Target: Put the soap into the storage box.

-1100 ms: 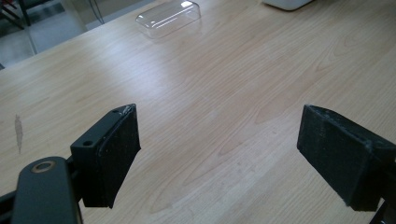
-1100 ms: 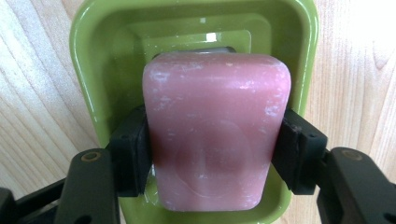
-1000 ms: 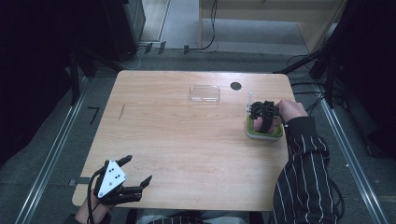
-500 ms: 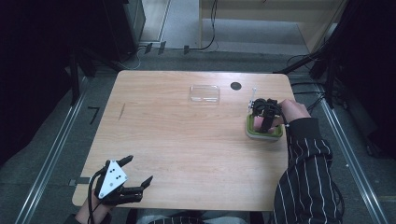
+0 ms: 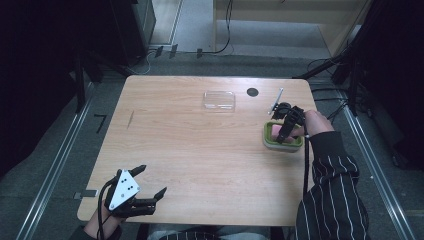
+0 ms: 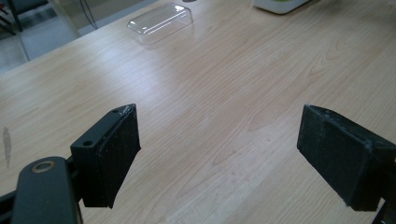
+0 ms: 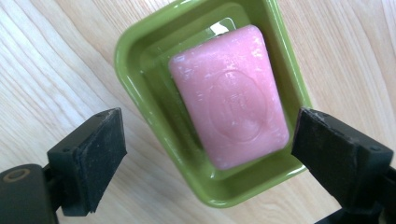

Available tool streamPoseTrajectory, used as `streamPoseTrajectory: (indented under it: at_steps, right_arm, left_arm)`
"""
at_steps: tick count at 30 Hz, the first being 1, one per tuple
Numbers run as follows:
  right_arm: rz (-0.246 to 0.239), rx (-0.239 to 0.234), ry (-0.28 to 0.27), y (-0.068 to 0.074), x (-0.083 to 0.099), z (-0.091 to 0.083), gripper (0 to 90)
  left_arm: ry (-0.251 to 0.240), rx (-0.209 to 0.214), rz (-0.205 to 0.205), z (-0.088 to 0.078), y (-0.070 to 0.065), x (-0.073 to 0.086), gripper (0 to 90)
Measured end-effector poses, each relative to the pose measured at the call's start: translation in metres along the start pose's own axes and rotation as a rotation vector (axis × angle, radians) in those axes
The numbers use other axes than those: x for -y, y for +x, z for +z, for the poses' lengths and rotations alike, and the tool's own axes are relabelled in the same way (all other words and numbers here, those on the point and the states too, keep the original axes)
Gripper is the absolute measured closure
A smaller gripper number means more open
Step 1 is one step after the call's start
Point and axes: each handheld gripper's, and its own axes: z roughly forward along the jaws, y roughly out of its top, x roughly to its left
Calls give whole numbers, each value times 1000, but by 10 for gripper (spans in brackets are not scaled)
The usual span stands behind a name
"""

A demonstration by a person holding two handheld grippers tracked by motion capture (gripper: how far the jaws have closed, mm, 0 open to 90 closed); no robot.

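Inside green dish (image 7: pixel 140 60), pink soap (image 7: pixel 231 95).

Right tool (image 5: pixel 286 133) just opening (pointing down), left tool (image 5: pixel 150 185) agape

Soap dish (image 5: pixel 283 143): in the high view the right gripper (image 5: pixel 288 129) and hand (image 5: pixel 315 122) cover much of it; in the left gripper view only a corner (image 6: pixel 280 4) shows, cut by the top edge.
Soap (image 5: pixel 275 131): in the high view just a pink strip shows beside the gripper.
Thin white object (image 5: pixel 275 100): too small to tell what it is.
Left hand (image 5: pixel 97 227): cut off by the bottom edge, mostly under the left gripper (image 5: pixel 150 187).
Clear lid (image 6: pixel 161 21): faint edges.
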Motion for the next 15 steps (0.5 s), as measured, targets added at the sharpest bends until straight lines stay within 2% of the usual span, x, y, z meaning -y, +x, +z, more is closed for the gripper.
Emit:
streamPoseTrajectory:
  at_steps: [2,7,9,10,12,15]
  right_arm:
    - [44,10,-2,3,1,-2,83]
    - [147,-1,-46,10,9,-11,71]
    - [182,13,-60,15,12,-13,59]
    - [190,12,-60,16,14,-14,55]
    - [249,9,-63,19,17,-15,55]
    - [304,8,-50,22,22,-15,55]
  left_arm:
    - [-1,6,5,1,0,-1,140]
    - [-6,19,11,5,-1,-3,140]
    - [-3,25,18,6,-1,-4,140]
    - [-6,27,20,7,-1,-4,140]
    - [-8,30,26,7,-1,-5,140]
    - [-16,31,24,7,-1,-5,140]
